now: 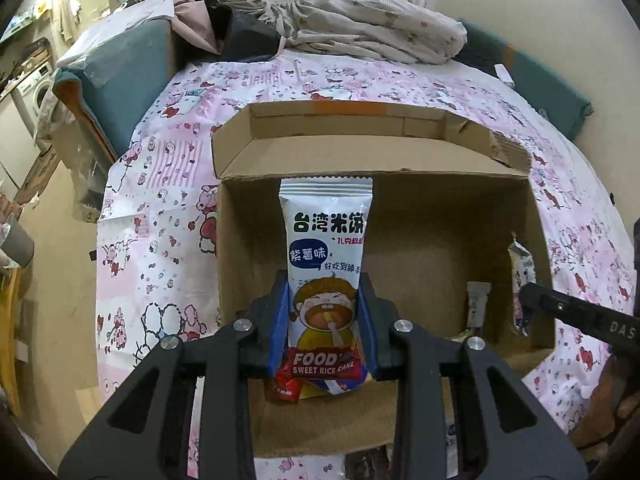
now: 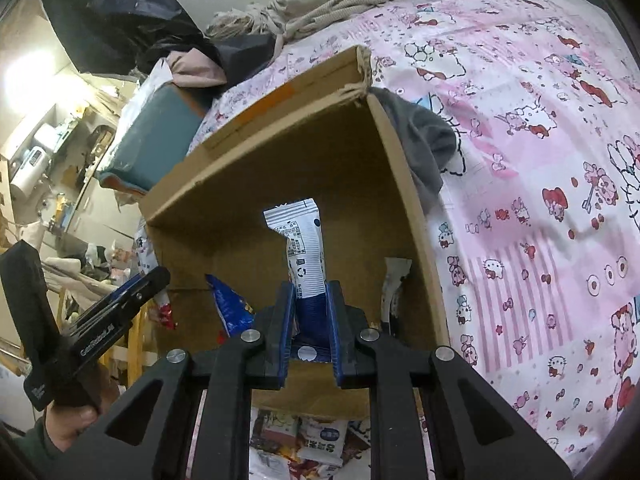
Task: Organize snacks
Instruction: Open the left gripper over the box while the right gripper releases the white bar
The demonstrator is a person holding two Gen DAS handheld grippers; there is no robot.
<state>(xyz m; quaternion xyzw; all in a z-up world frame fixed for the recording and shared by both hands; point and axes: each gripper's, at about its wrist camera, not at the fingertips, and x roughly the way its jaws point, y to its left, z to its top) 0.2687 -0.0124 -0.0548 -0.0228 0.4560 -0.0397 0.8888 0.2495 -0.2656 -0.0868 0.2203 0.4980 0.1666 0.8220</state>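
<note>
On the bed [image 1: 168, 184], above the cardboard box [image 1: 400, 152], a snack packet [image 1: 326, 264] is clamped by the left gripper [image 1: 325, 320], another packet [image 2: 304, 256] by the right gripper [image 2: 311, 320].

Cardboard box [image 1: 400, 152]: matt brown, torn fuzzy corner. Rice cake packet [image 1: 326, 240]: glossy printed plastic film, crimped top. Bedsheet [image 1: 160, 200]: soft printed cloth. Left gripper [image 1: 325, 320]: matt black plastic, blue ribbed pads, shiny metal pins.

Right claw [image 2: 311, 312] clamped on white snack packet [image 2: 302, 248] over cardboard box [image 2: 256, 184].
</note>
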